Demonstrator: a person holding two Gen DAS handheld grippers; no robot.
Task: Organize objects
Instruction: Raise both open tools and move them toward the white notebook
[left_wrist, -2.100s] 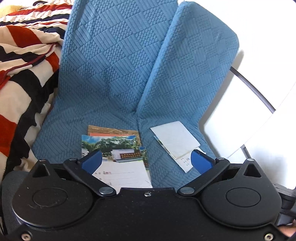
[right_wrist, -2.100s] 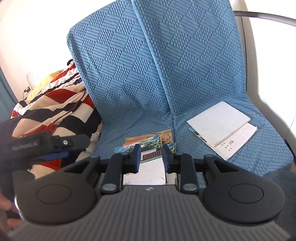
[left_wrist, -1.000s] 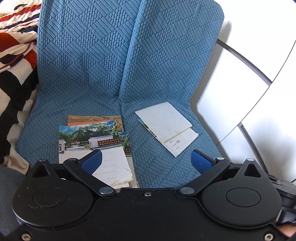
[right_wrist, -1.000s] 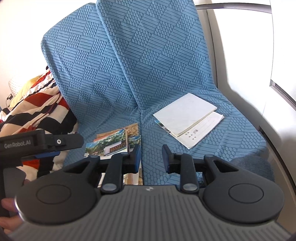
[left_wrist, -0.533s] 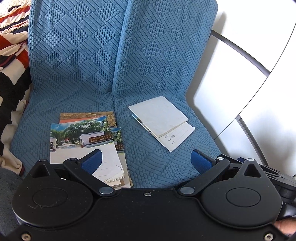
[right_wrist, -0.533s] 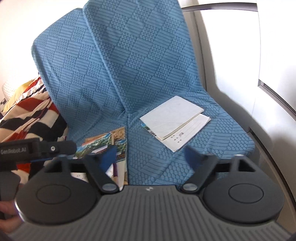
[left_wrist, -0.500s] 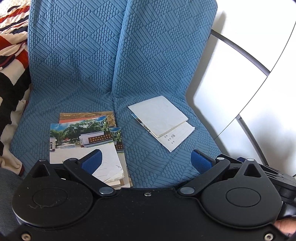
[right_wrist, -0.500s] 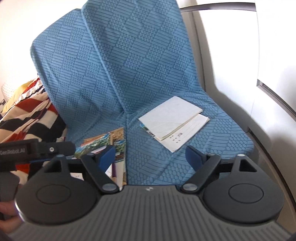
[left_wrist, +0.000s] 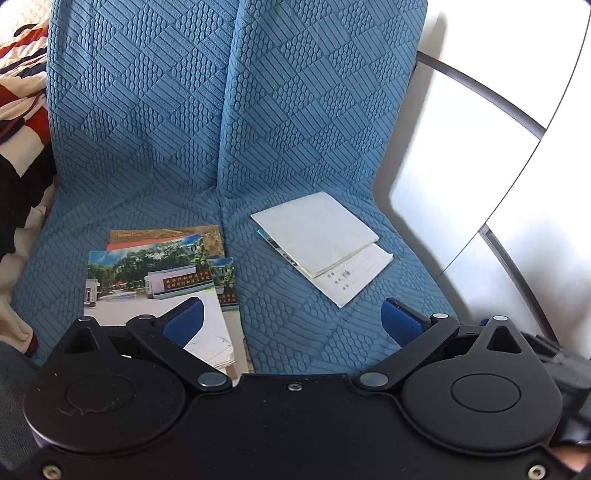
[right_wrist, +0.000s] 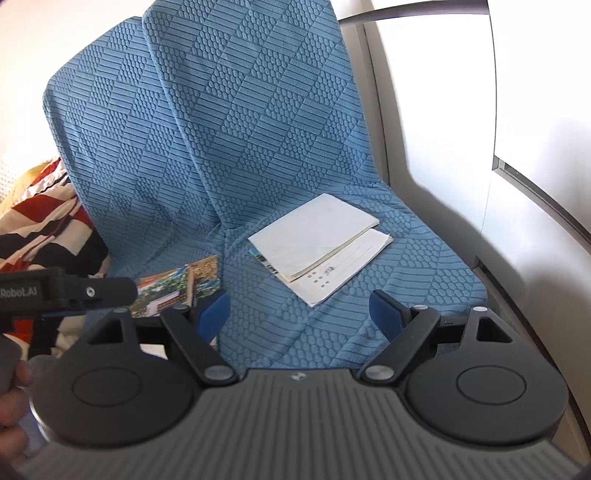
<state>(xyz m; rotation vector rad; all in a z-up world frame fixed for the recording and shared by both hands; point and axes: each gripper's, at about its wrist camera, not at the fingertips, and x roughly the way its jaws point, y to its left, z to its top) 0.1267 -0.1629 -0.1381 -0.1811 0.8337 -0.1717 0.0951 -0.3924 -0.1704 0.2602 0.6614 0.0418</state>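
Note:
Two piles of booklets lie on the blue quilted seat (left_wrist: 288, 325). A stack with photo covers (left_wrist: 155, 273) sits on the left cushion, and my left gripper's left pad hangs over its near corner. White booklets (left_wrist: 317, 236) lie fanned on the right cushion. My left gripper (left_wrist: 291, 319) is open and holds nothing. In the right wrist view the white booklets (right_wrist: 314, 232) lie just ahead of my right gripper (right_wrist: 299, 310), which is open wide with nothing between its pads. The photo stack (right_wrist: 173, 288) is partly hidden behind the left gripper's body (right_wrist: 66, 291).
A red, black and cream striped blanket (left_wrist: 18, 110) is bunched at the seat's left side. The blue backrest (right_wrist: 221, 129) rises behind the booklets. White panels with a grey metal rail (left_wrist: 480, 92) close off the right. A hand (right_wrist: 11, 387) holds the left gripper.
My right gripper's jaws went from nearly shut to wide open. Both grippers came a little lower and nearer the seat, and the right view swung towards the white booklets.

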